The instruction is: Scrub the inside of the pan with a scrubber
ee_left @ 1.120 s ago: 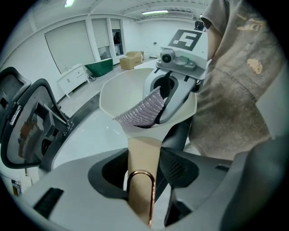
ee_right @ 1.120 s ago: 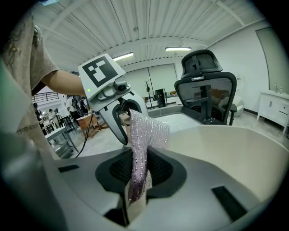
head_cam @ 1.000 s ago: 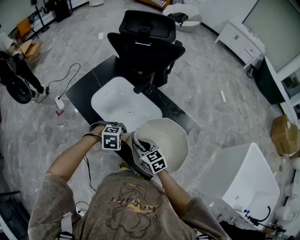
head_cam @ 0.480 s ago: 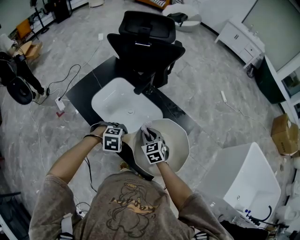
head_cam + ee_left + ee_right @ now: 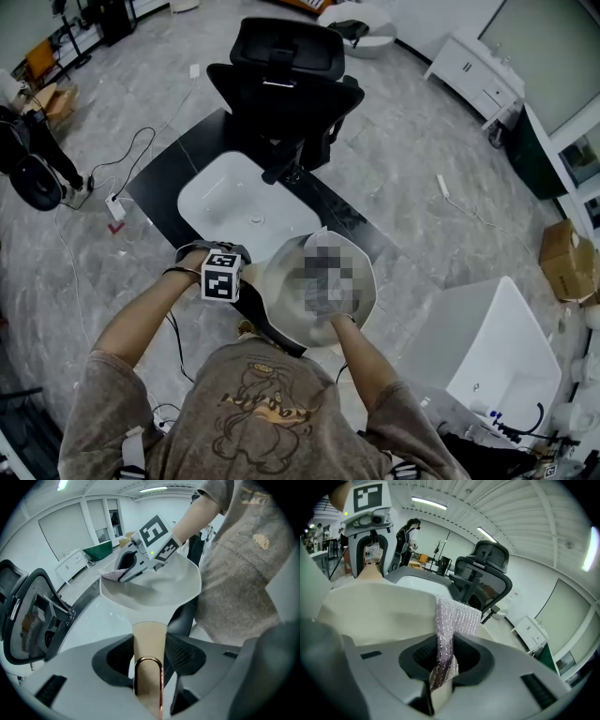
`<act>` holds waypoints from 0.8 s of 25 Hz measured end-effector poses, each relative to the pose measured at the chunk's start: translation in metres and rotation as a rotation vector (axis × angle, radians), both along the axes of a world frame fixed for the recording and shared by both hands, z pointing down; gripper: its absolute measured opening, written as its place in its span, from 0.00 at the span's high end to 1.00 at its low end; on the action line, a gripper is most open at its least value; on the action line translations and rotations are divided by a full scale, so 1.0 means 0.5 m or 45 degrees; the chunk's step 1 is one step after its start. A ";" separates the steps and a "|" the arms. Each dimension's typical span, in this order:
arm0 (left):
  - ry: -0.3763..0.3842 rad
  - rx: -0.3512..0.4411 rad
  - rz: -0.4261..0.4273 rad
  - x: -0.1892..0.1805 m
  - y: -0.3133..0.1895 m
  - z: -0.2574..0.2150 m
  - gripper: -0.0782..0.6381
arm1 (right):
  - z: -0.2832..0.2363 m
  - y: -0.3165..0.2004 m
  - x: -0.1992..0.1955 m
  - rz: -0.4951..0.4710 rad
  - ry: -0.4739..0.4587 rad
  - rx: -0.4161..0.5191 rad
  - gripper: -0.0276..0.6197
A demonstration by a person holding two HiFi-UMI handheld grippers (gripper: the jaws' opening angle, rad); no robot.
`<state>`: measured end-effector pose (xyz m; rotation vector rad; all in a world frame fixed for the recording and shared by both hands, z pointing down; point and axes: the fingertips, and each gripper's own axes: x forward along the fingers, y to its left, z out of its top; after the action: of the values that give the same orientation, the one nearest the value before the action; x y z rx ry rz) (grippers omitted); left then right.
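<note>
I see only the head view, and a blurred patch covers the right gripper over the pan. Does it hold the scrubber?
Observer: Yes. In the right gripper view, the right gripper is shut on the scrubber, which sticks out ahead of the jaws.
Operator: Does the scrubber touch the pan?
Observer: In the left gripper view, it appears to rest on the pan just at its far rim.
Operator: And how does the left gripper hold?
Observer: The left gripper is shut on the handle, which runs straight between its jaws.
</note>
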<state>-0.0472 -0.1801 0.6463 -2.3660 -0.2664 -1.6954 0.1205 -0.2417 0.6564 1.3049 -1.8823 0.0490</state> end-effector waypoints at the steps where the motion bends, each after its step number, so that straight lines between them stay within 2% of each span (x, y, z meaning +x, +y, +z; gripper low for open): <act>1: 0.001 -0.001 -0.002 0.001 0.001 0.000 0.58 | -0.002 0.002 0.011 -0.001 0.022 -0.005 0.83; 9: 0.001 -0.005 -0.020 0.005 0.004 0.000 0.58 | -0.021 0.025 0.069 -0.099 0.251 -0.066 0.83; 20: -0.012 0.005 -0.039 0.005 0.006 0.001 0.58 | -0.060 0.085 0.176 -0.135 0.404 -0.190 0.83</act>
<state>-0.0449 -0.1773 0.6470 -2.3717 -0.2290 -1.7197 0.2084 -0.1990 0.6263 1.0428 -1.6399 -0.0683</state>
